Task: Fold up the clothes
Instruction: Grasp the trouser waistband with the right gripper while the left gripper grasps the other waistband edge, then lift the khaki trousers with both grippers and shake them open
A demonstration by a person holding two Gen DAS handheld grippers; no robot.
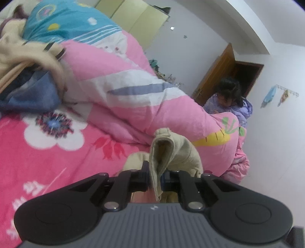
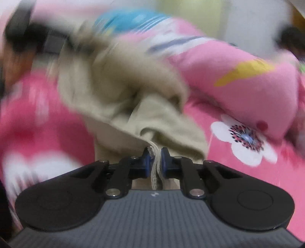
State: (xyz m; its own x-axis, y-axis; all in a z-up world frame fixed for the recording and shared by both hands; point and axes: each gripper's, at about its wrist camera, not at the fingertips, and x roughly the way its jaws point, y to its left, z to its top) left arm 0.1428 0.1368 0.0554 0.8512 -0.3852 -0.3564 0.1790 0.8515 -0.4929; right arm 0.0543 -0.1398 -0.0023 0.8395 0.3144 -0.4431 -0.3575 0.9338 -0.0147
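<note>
Beside the bunched pink quilt point(image 1: 122, 99), both the left claw point(image 1: 155, 172) and right claw point(image 2: 154, 159) pinch the beige garment point(image 2: 122, 80).

Two tongs are in play, the left tongs point(image 1: 155, 172) and the right tongs point(image 2: 156, 159), each clamped on a fold of one beige garment point(image 2: 122, 80) that fills the centre of the right wrist view. On the one bed point(image 1: 38, 162) lies one pink quilt point(image 1: 133, 99) running from 11 to 3 o'clock in the left wrist view, one blue patterned cover point(image 1: 63, 17) at 11 o'clock, and one dark blue garment point(image 1: 32, 93) at 9 o'clock. One person point(image 1: 228, 101) sits at 2 o'clock before one brown door point(image 1: 215, 76), and two small cloths point(image 1: 268, 96) hang on the wall at 3 o'clock.
</note>
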